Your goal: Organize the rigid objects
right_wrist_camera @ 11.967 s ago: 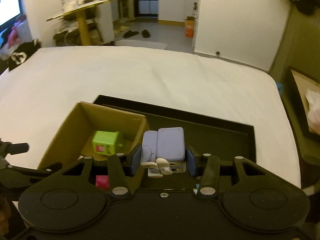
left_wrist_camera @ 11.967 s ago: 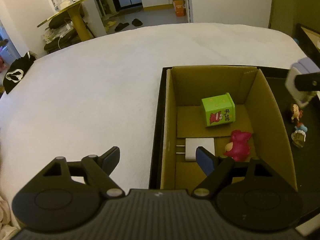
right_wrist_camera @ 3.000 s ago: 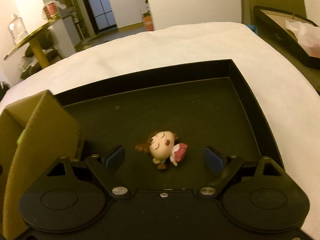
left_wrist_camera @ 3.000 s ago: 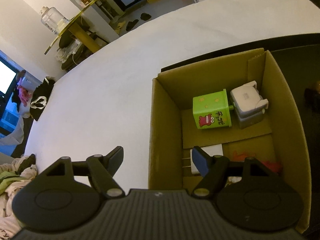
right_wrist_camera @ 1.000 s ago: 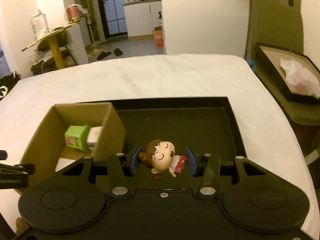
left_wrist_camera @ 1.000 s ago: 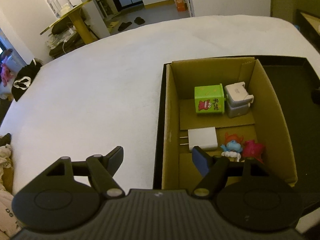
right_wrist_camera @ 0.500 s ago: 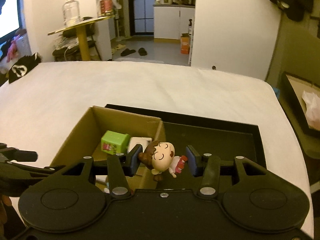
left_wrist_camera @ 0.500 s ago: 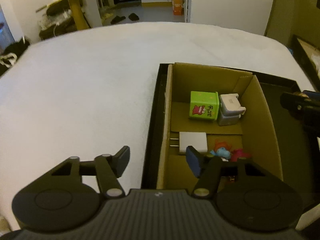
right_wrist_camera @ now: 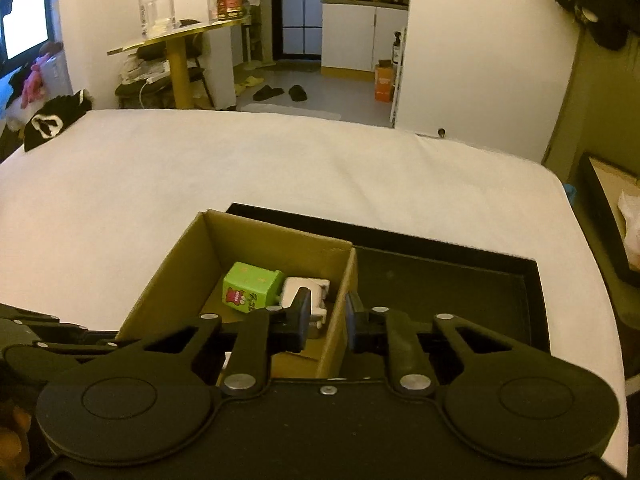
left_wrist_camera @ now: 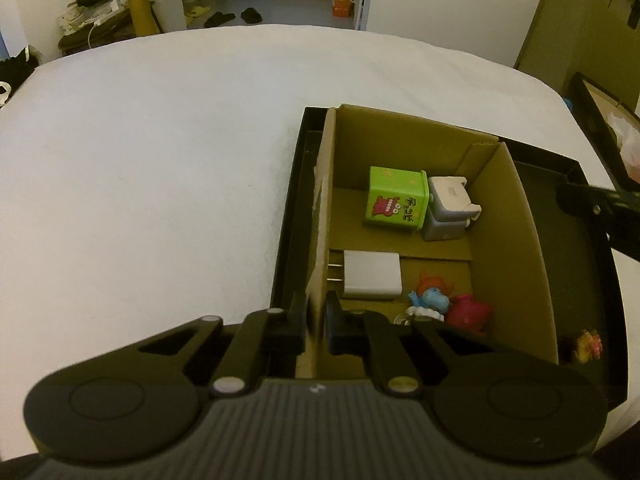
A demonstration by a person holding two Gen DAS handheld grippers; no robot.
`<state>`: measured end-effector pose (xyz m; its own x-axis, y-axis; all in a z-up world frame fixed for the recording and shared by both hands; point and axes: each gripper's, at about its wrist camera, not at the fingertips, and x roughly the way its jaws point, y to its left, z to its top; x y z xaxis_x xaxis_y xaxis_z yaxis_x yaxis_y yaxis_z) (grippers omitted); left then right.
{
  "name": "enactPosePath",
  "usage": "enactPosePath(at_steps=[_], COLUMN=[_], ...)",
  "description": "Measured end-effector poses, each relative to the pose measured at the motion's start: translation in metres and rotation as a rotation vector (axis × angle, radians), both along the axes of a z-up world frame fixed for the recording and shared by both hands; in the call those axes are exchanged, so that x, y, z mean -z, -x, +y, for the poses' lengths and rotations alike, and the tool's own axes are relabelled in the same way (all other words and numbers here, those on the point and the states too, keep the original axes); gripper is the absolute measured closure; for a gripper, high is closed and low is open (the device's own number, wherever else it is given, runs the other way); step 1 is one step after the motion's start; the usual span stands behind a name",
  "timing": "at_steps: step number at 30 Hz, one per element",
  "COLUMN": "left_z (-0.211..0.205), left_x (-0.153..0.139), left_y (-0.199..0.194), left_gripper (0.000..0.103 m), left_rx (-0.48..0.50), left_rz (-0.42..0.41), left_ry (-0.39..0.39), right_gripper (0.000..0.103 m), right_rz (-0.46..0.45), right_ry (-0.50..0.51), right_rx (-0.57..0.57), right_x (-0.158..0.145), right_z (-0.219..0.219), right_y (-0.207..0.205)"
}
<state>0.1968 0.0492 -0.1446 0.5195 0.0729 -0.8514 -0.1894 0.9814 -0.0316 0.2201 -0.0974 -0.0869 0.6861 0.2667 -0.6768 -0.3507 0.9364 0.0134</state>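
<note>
An open cardboard box [left_wrist_camera: 508, 240] stands at the left end of a black tray [left_wrist_camera: 560, 168] on a white bed. It holds a green carton [left_wrist_camera: 396, 200], a white-grey gadget [left_wrist_camera: 448, 208], a white charger [left_wrist_camera: 372, 274], a blue figurine [left_wrist_camera: 430, 300] and a pink one [left_wrist_camera: 468, 312]. My left gripper [left_wrist_camera: 318, 320] is shut on the box's left wall near the front corner. My right gripper [right_wrist_camera: 327, 316] is shut on the box's right wall [right_wrist_camera: 340, 320], with the green carton [right_wrist_camera: 250, 286] just beyond it. A small doll [left_wrist_camera: 586, 344] lies in the tray outside the box.
The white bed [left_wrist_camera: 160, 160] stretches to the left and far side of the tray [right_wrist_camera: 440, 280]. A second dark tray with crumpled paper [right_wrist_camera: 616, 208] sits off the bed's right edge. A yellow table with a jar [right_wrist_camera: 176, 40] stands across the room.
The left jaws have shut on the box's left wall. The right gripper no longer holds the doll; its jaws have shut on the box's right wall.
</note>
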Motion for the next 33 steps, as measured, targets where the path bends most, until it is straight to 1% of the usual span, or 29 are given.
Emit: enactPosePath(at_steps=[2, 5, 7, 15, 16, 20, 21, 23, 25, 26, 27, 28, 33], left_z=[0.0, 0.002, 0.002, 0.003, 0.003, 0.002, 0.002, 0.002, 0.002, 0.002, 0.002, 0.002, 0.003], left_x=[0.0, -0.001, -0.001, -0.003, -0.002, -0.002, -0.002, -0.002, -0.002, -0.002, -0.002, -0.002, -0.002], left_y=[0.0, 0.0, 0.0, 0.002, 0.001, 0.002, 0.002, 0.001, 0.001, 0.0, 0.0, 0.0, -0.001], left_gripper=[0.095, 0.095, 0.095, 0.095, 0.095, 0.095, 0.095, 0.095, 0.095, 0.095, 0.095, 0.095, 0.094], left_rx=[-0.002, -0.003, -0.007, -0.01, -0.01, -0.017, -0.019, -0.023, -0.028, -0.031, -0.034, -0.037, -0.042], left_rz=[-0.001, -0.003, -0.004, -0.012, -0.011, -0.011, -0.012, -0.01, -0.008, -0.009, -0.009, -0.008, -0.008], left_ry=[0.004, 0.008, 0.013, 0.008, 0.005, 0.001, 0.002, 0.005, 0.003, 0.002, 0.002, 0.004, 0.006], right_gripper=[0.084, 0.084, 0.084, 0.082, 0.08, 0.06, 0.057, 0.045, 0.042, 0.039, 0.036, 0.029, 0.028], right_rz=[0.016, 0.014, 0.024, 0.076, 0.086, 0.117, 0.124, 0.14, 0.154, 0.167, 0.185, 0.207, 0.347], right_ry=[-0.005, -0.001, -0.018, -0.031, -0.038, -0.06, -0.056, -0.057, -0.065, -0.061, -0.051, -0.042, -0.02], right_rx=[0.019, 0.049, 0.08, 0.168, 0.177, 0.218, 0.223, 0.243, 0.269, 0.284, 0.305, 0.327, 0.383], right_x=[0.002, 0.002, 0.002, 0.02, 0.023, 0.03, 0.032, 0.035, 0.037, 0.039, 0.041, 0.043, 0.058], right_z=[-0.008, -0.02, -0.03, -0.064, -0.068, -0.087, -0.09, -0.099, -0.109, -0.114, -0.119, -0.124, -0.142], right_y=[-0.001, -0.002, -0.004, -0.011, -0.012, -0.017, -0.019, -0.023, -0.028, -0.03, -0.033, -0.034, -0.028])
